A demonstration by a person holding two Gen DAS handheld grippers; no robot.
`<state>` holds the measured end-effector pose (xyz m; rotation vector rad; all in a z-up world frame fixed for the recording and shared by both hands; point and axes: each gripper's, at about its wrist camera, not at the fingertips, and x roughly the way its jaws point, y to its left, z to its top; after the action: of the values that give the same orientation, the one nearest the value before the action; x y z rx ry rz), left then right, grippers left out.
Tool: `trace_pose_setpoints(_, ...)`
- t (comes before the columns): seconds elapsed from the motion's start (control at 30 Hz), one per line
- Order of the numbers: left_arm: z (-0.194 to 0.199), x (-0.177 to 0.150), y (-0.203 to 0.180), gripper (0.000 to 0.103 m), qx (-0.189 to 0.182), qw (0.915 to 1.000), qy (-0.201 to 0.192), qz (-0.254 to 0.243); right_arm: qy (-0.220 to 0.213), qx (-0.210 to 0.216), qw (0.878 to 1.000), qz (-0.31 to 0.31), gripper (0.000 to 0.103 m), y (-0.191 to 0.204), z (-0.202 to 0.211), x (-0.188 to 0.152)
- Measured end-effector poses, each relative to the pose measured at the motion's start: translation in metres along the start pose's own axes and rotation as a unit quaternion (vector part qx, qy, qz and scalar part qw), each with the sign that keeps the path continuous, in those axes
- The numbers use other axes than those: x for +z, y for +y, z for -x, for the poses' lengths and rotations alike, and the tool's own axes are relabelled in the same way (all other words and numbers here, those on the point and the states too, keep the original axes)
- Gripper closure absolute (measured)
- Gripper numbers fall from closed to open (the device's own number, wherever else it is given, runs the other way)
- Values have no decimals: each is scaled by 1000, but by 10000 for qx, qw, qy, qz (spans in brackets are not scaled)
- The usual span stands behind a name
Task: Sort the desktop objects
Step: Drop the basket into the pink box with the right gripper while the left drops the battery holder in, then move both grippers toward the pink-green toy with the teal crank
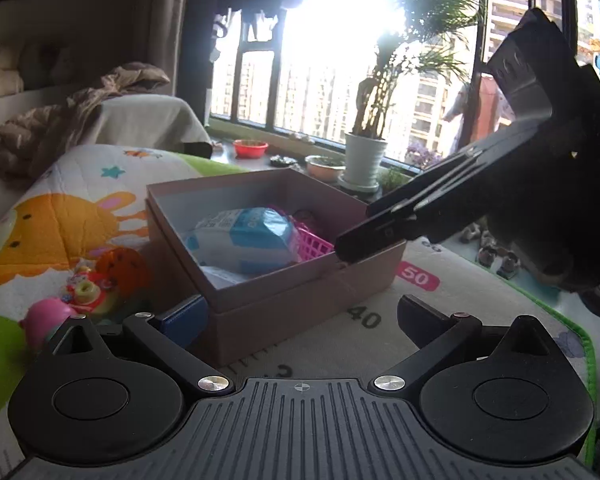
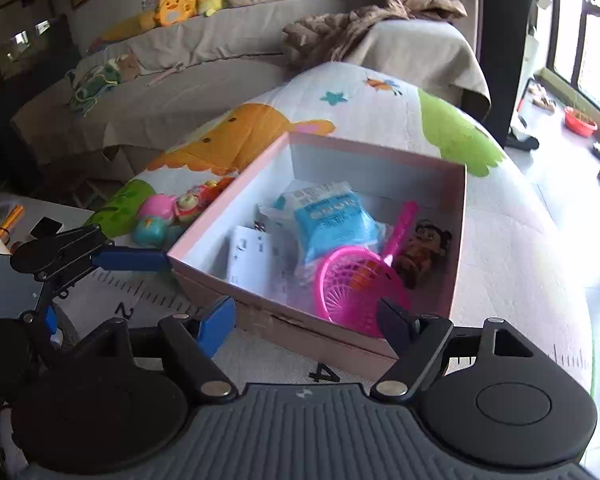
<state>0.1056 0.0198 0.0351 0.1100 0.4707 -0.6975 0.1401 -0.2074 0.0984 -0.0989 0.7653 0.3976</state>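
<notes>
A pink open box (image 1: 300,292) (image 2: 228,196) sits on a cartoon play mat. Inside lie a blue and white packet (image 2: 332,216) (image 1: 244,236), a pink toy net (image 2: 352,284) (image 1: 312,240), a small doll figure (image 2: 420,248) and a white pack (image 2: 252,260). My left gripper (image 1: 300,316) is open and empty, low at the box's near corner; it also shows in the right wrist view (image 2: 128,260) at the box's left corner. My right gripper (image 2: 306,320) is open and empty, above the box's near wall; in the left wrist view its fingers (image 1: 380,232) hang over the right rim.
Small colourful toys (image 2: 172,212) (image 1: 88,292) lie on the mat left of the box. A sofa (image 2: 180,60) with plush toys stands behind. Potted plants (image 1: 364,160) and a red bowl (image 1: 251,148) sit by the window. The mat (image 2: 520,260) is bare right of the box.
</notes>
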Motion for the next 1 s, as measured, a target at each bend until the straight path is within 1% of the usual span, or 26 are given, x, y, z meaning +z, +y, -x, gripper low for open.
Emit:
trace_pose_setpoints(0.03,7,-2,1,0,447,9990,2,-16,-121,-16,9999,108,24,7,4,8)
trace_pose_setpoints(0.07,11,-5,3,0,926,9957,61,23,-253,36,9995,178,24,15,6,22)
trace_pose_setpoints(0.1,12,-7,10,0,1495,9884,203,153,-335,173,9991,173,20,23,4,36)
trace_pose_setpoints(0.13,11,-9,19,0,2017,9781,378,359,-337,326,9988,148,17,31,-2,47)
trace_pose_setpoints(0.17,10,-12,29,0,2350,9688,509,603,-254,541,9981,114,17,41,-15,62)
trace_pose_setpoints(0.2,11,-17,39,0,2537,9616,602,862,-134,696,9975,77,17,53,-33,76)
trace_pose_setpoints(0.23,14,-23,48,0,2629,9558,691,1118,5,749,9972,29,17,64,-53,87)
trace_pose_setpoints(0.27,16,-28,54,0,2651,9519,765,1329,153,734,9972,15,18,75,-74,97)
trace_pose_setpoints(0.3,20,-33,58,0,2602,9506,812,1484,282,660,9974,59,25,86,-94,106)
trace_pose_setpoints(0.33,25,-37,60,0,2525,9510,829,1579,446,524,9976,79,36,97,-117,115)
trace_pose_setpoints(0.4,32,-45,60,0,2414,9529,816,1646,729,315,9968,52,43,109,-156,128)
trace_pose_setpoints(0.43,34,-49,59,0,2379,9536,809,1657,828,106,9965,60,45,114,-174,132)
trace_pose_setpoints(0.47,34,-50,59,0,2341,9544,801,1673,897,-78,9959,112,46,117,-187,135)
trace_pose_setpoints(0.5,34,-50,60,0,2286,9555,765,1698,964,-331,9946,216,51,117,-200,135)
trace_pose_setpoints(0.53,35,-50,61,0,2240,9567,714,1716,1032,-489,9931,267,58,118,-209,136)
trace_pose_setpoints(0.57,35,-50,61,0,2210,9573,683,1732,1151,-585,9912,296,59,117,-218,135)
trace_pose_setpoints(0.6,36,-50,61,0,2188,9576,665,1750,1249,-592,9900,287,62,116,-224,134)
trace_pose_setpoints(0.7,38,-50,59,0,2146,9583,621,1780,1553,-327,9872,146,64,110,-230,123)
trace_pose_setpoints(0.8,39,-50,56,0,2106,9610,634,1677,1815,161,9833,-35,66,114,-221,109)
trace_pose_setpoints(0.83,41,-51,54,0,2053,9633,644,1606,1922,355,9807,-28,66,119,-215,101)
trace_pose_setpoints(0.93,49,-56,40,0,1682,9740,721,1338,1955,605,9784,299,65,134,-191,79)
trace_pose_setpoints(1.0,53,-59,28,0,1414,9802,809,1128,2174,1063,9701,181,65,137,-173,61)
